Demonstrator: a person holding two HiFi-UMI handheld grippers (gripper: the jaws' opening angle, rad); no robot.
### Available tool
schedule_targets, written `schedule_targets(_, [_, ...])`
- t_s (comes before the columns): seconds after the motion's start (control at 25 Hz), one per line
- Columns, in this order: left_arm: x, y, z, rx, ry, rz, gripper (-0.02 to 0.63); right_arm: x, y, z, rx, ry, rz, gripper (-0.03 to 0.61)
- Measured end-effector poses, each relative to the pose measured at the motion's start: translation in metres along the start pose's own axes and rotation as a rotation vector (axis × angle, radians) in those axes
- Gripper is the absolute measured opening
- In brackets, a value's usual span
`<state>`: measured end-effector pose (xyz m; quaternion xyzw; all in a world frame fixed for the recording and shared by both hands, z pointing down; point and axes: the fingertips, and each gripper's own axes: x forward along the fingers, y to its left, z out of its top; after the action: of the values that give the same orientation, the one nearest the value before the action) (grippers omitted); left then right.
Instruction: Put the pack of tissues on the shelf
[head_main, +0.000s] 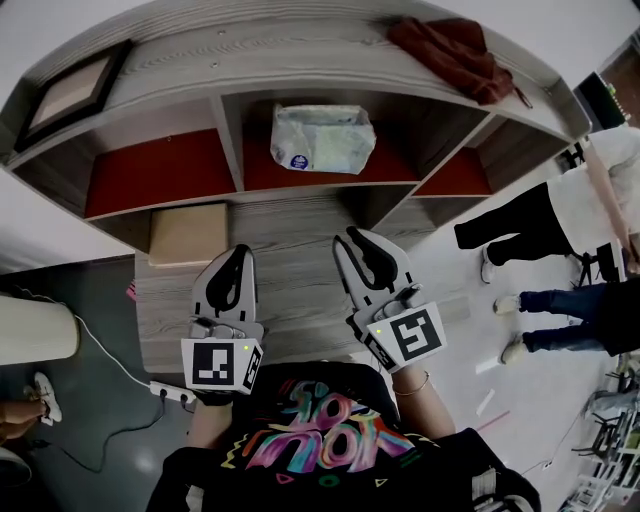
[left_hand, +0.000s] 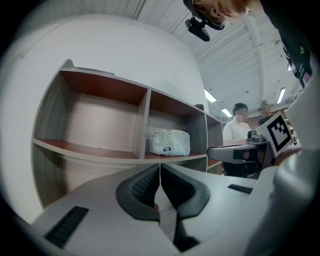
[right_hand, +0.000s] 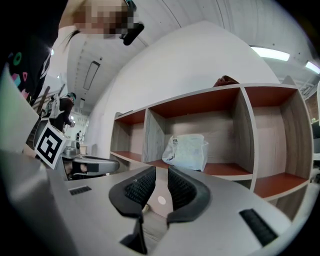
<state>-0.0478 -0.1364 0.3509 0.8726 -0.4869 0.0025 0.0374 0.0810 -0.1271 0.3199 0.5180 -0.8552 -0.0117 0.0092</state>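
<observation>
The pack of tissues (head_main: 322, 138), a white crinkled plastic pack with a blue round mark, lies in the middle compartment of the wooden shelf (head_main: 300, 185) on its red board. It also shows in the left gripper view as the pack of tissues (left_hand: 169, 142) and in the right gripper view as the pack of tissues (right_hand: 189, 151). My left gripper (head_main: 240, 252) hangs below the shelf, well short of the pack, with its jaws touching and empty (left_hand: 160, 172). My right gripper (head_main: 350, 238) is beside it, equally far back, with a narrow empty gap between its pads (right_hand: 161, 175).
A brown cloth (head_main: 455, 55) and a framed picture (head_main: 70, 90) lie on the shelf's top. A tan box (head_main: 188, 233) stands at the lower left of the shelf. People (head_main: 530, 225) stand at the right. A power strip (head_main: 172, 393) lies on the floor.
</observation>
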Motion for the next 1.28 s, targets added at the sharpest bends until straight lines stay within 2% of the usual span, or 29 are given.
schedule_targets(0.16, [-0.003,0.000,-0.005,0.002,0.014,0.007,0.026,-0.011,0.002,-0.016,0.013,0.044,0.012,0.072])
schedule_targets(0.68, [-0.014,0.005,-0.013,0.013,0.030,0.035,0.026,-0.033,-0.012,-0.031,0.032,0.070,-0.035,0.017])
schedule_targets(0.96, [-0.016,0.011,-0.015,0.012,0.035,0.049,0.026,-0.041,-0.023,-0.033,0.056,0.073,-0.073,0.017])
schedule_targets(1.28, [-0.015,0.016,-0.017,0.013,0.041,0.059,0.026,-0.045,-0.030,-0.048,0.044,0.118,-0.066,0.017])
